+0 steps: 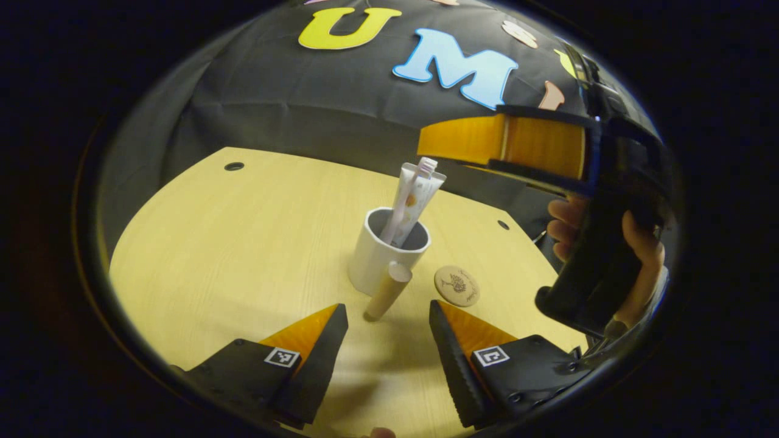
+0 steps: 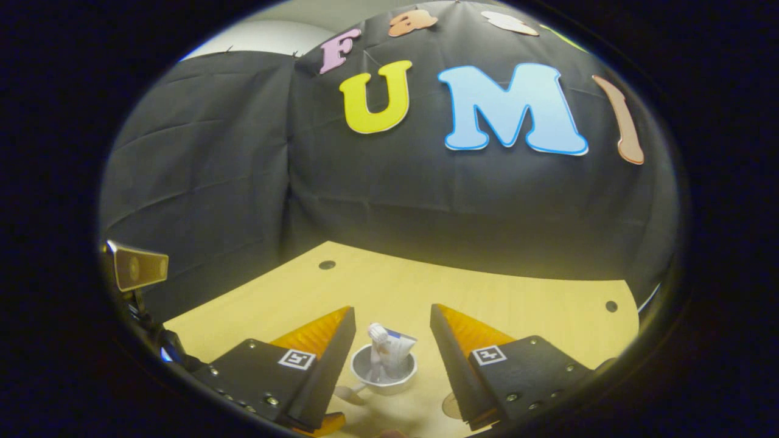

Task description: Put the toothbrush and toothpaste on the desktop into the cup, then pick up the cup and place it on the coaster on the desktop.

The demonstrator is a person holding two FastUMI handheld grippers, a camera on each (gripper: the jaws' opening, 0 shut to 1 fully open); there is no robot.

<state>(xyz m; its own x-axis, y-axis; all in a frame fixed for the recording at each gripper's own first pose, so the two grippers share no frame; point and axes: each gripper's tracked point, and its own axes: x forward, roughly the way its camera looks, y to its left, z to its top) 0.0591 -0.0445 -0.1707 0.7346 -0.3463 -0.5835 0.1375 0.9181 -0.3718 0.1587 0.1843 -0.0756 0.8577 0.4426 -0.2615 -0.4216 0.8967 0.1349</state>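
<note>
Pale wooden desktop point(image 1: 231, 243) under a black cloth wall, with small dark holes near the far edge. White cup point(image 1: 386, 252) upright near the middle, wooden handle jutting toward the left gripper point(image 1: 388, 322). Toothbrush point(image 1: 406, 201) and toothpaste point(image 1: 420, 204) already standing inside, leaning together above the rim. Round coaster point(image 1: 457, 285) flat on the wood just beside the cup, to its right in the left gripper view, apart from it.

Loading step judged done; lifting the cup now in hand. Left gripper low over the desk, jaws wide apart, nothing between them, handle in line with the gap but not yet touched. Right gripper point(image 2: 392, 331) higher up, looking down on the cup from above, jaws likewise spread and empty; seen also in the left gripper view, raised at the right with a hand point(image 1: 608, 243) around its body.

Next move probably: ease forward, close on the handle or the cup wall, lift straight, carry the short way to the coaster. Level lift needed, or the tall contents may tip out.

Plenty of bare wood to the left and front. Less room on the coaster side, with the desk edge close behind it.
</note>
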